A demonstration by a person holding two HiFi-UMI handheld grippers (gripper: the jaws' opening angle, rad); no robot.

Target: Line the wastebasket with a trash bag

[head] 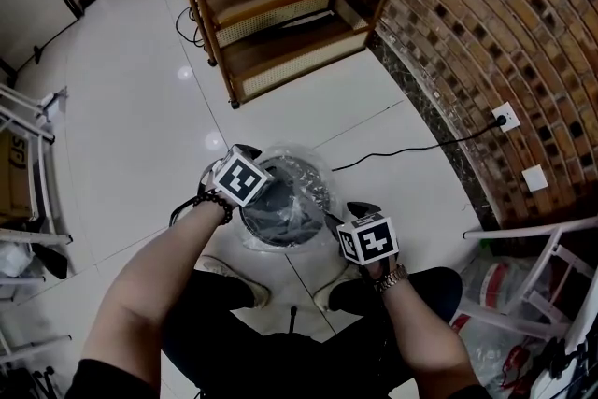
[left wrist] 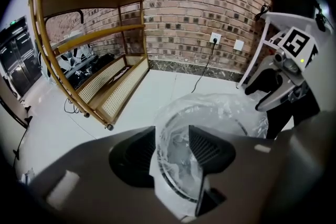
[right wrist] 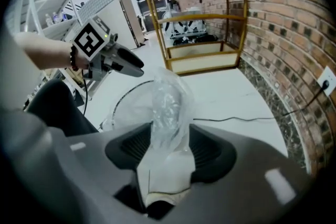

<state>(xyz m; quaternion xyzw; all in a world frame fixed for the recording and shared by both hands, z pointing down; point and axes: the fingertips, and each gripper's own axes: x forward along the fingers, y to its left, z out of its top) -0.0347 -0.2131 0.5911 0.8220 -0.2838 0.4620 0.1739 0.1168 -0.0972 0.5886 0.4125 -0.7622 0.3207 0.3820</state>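
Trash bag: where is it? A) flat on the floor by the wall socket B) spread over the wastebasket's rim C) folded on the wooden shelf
B: the clear trash bag drapes over and around the rim of the wastebasket.

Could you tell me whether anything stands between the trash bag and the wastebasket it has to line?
Nothing visible does. The trash bag already drapes over the rim of the wastebasket; the left gripper and right gripper stand open, the bag between their jaws.
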